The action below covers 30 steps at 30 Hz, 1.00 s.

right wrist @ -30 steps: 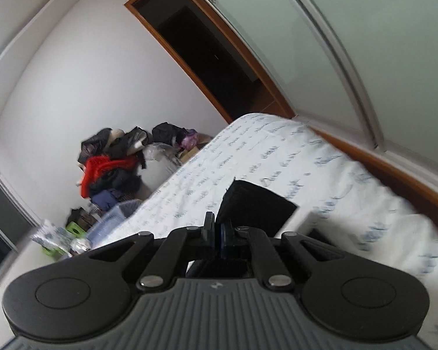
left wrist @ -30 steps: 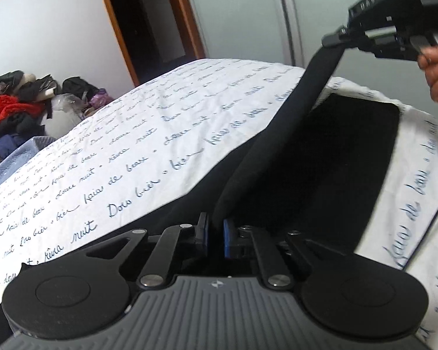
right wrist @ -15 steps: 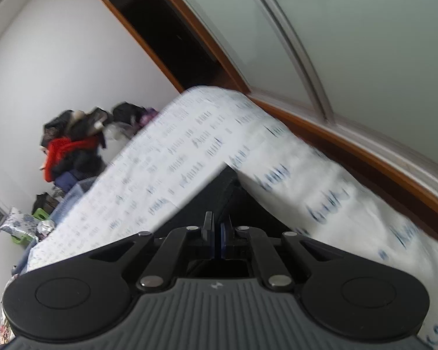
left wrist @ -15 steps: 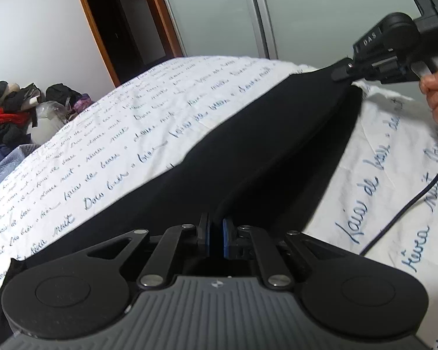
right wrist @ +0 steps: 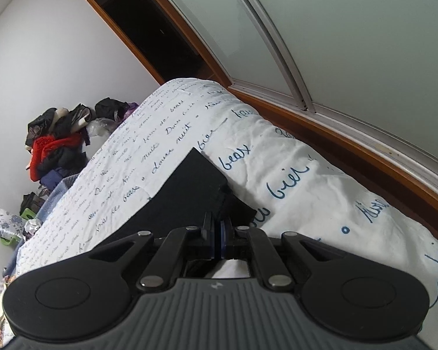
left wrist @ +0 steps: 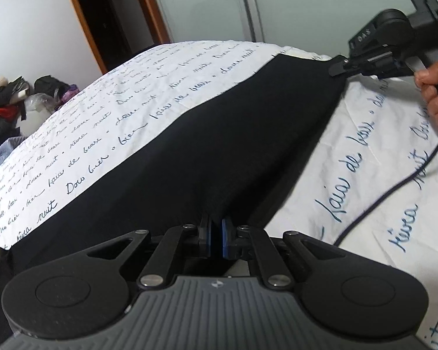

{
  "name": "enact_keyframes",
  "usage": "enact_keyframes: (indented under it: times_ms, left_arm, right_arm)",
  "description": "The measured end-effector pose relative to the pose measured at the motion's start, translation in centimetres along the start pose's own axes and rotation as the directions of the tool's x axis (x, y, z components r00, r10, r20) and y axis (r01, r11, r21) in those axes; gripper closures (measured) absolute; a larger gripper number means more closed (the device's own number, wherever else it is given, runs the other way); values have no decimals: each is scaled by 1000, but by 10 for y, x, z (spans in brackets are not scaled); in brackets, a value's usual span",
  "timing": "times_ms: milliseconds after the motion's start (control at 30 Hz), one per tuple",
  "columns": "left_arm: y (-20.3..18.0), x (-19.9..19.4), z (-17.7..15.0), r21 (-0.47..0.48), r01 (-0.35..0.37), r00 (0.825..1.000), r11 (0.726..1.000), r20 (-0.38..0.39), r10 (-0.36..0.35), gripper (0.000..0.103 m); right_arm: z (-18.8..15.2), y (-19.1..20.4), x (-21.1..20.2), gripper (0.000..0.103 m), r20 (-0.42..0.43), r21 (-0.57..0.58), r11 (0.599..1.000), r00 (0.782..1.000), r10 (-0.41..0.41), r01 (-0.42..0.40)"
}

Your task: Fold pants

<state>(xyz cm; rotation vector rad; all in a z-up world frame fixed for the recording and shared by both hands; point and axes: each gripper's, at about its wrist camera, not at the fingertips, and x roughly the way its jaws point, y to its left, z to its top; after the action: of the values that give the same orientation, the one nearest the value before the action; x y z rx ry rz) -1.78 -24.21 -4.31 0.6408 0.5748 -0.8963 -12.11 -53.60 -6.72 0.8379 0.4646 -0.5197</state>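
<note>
Flat on the bedspread, black pants span between both clamped tongs.

We are in a home bedroom: a bed with a white bedspread printed in blue handwriting, frosted sliding wardrobe doors, and a heap of dark and red clothes by the plain white wall.

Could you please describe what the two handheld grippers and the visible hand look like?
The left gripper and right gripper are black, with blue finger pads, silver pivot bolts and grey ribbed bases. A thin dark cable trails from the right one, gripped by a bare hand.
</note>
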Motion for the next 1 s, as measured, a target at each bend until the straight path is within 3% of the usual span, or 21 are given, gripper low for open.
enact_keyframes:
  times_ms: [200,367,467,600,667,767,867,1000]
  left_arm:
    - [8,-7,1,-44,52,999,998,-9,-53,83]
    - [19,-22,4,-94,111,994,989,16,-110,77]
    - [27,-30,10,-141,132,991,981,47,-126,72]
    - [43,-22,17,-245,92,996,965,43,-84,63]
    - [46,-7,17,-263,54,998,963,-20,-62,64]
    - [39,7,14,-235,36,995,971,-83,-57,64]
    - [27,-2,15,-179,26,998,984,-44,-34,63]
    - [31,-12,26,-211,31,1000,977,11,-29,60]
  right_arm:
    - [0,3,-5,95,-24,-23,999,999,-44,44]
    - [-1,13,-26,69,79,-77,981,982,-172,178]
    - [-4,18,-37,69,120,-78,993,990,-75,84]
    - [-17,36,-18,63,-34,-142,987,997,70,-75]
    - [-23,38,-6,59,-90,-164,984,994,55,-70]
    - [-25,32,-6,59,-67,-133,990,997,38,-47]
    - [-22,32,-28,54,2,-115,992,999,53,-53]
    - [-27,35,-40,47,-43,-139,988,997,63,-68]
